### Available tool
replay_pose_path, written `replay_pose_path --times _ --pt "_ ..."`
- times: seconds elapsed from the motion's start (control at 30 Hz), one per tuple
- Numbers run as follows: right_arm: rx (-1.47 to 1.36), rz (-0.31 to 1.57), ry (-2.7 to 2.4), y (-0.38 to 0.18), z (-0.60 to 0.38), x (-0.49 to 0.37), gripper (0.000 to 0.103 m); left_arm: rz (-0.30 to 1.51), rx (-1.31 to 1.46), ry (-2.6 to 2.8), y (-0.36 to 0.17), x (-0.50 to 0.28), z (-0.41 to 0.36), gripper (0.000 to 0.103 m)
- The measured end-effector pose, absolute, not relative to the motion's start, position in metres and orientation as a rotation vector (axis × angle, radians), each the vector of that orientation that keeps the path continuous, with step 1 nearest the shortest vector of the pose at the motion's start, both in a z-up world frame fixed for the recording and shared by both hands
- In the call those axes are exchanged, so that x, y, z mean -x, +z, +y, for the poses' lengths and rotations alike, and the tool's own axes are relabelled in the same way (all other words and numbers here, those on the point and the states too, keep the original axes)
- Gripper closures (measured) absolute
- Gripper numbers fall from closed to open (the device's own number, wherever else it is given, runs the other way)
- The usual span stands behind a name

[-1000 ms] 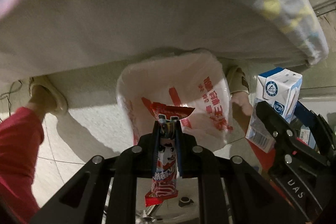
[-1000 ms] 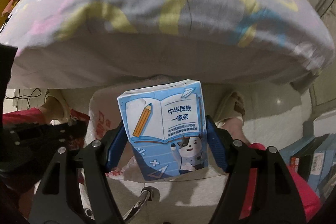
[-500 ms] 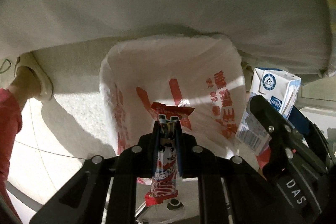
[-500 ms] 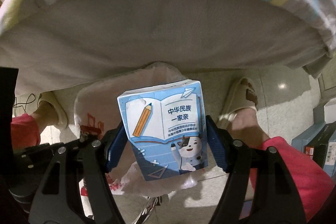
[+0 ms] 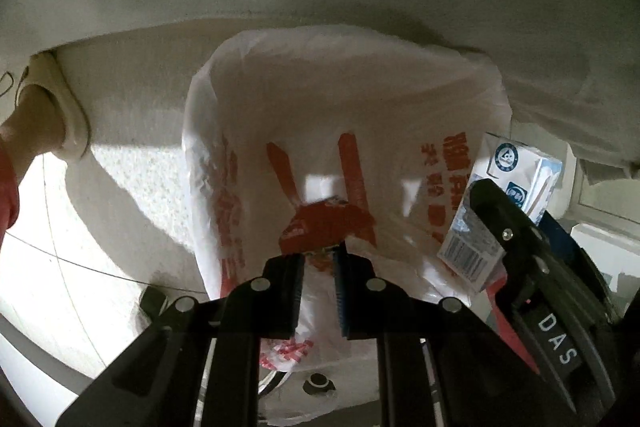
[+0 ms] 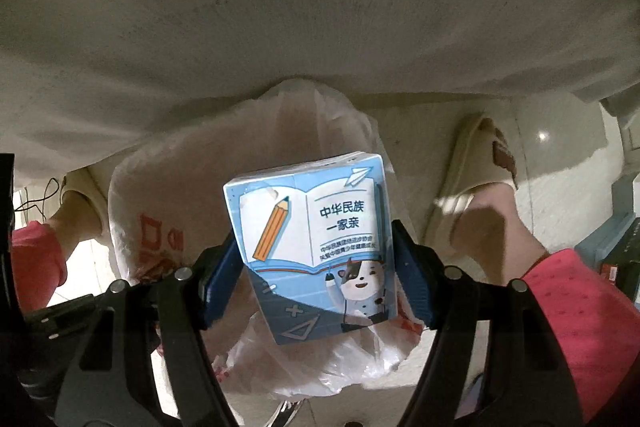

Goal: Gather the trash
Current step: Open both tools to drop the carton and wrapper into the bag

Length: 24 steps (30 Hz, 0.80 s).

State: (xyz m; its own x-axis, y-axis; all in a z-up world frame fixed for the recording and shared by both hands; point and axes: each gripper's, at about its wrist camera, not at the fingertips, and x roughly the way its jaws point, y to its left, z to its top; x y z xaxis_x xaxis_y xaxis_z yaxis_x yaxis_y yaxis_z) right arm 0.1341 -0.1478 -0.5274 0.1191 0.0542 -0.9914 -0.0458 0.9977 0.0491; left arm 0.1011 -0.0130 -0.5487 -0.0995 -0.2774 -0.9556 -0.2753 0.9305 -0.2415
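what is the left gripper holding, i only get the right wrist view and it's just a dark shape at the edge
observer: The left gripper is shut on a red snack wrapper, pinched at its fingertips.
operator: where's that relative to the bag
observer: In the left wrist view the wrapper shows against the middle of the white plastic bag.
operator: and my carton from that side
observer: The milk carton in the right gripper is at the bag's right edge, with a barcode on the face you cannot see.
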Motion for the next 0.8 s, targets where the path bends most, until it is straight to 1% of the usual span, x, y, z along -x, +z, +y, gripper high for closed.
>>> replay_pose_path --times 0.33,0.37,0.47,0.5,0.53,0.6,0.7,0.8 --pt "-0.011 1.491 0.095 -0.539 -0.142 -0.13 0.033 1.709 0.404 0.02 -0.551 -0.1 -0.014 0.088" --pt "-0.005 1.496 0.094 -0.54 -0.141 -0.129 0.033 1.713 0.401 0.023 -0.552 -0.101 -0.014 0.086" --pt "0.012 1.507 0.085 -0.542 -0.141 -0.128 0.032 1.716 0.405 0.051 -0.55 -0.099 -0.01 0.07" --pt "0.007 1.512 0.085 -0.543 -0.143 -0.127 0.027 1.713 0.405 0.063 -0.549 -0.098 -0.007 0.067" --pt "-0.006 1.515 0.088 -0.542 -0.144 -0.127 0.022 1.712 0.401 0.074 -0.547 -0.098 -0.004 0.066" --pt "-0.01 1.508 0.093 -0.539 -0.146 -0.125 0.021 1.694 0.382 0.096 -0.54 -0.097 0.001 0.055" --pt "0.012 1.485 0.099 -0.525 -0.144 -0.122 0.021 1.638 0.335 0.116 -0.521 -0.095 0.004 0.048" --pt "0.025 1.449 0.118 -0.501 -0.14 -0.115 0.021 1.607 0.276 0.114 -0.499 -0.094 0.002 0.044"
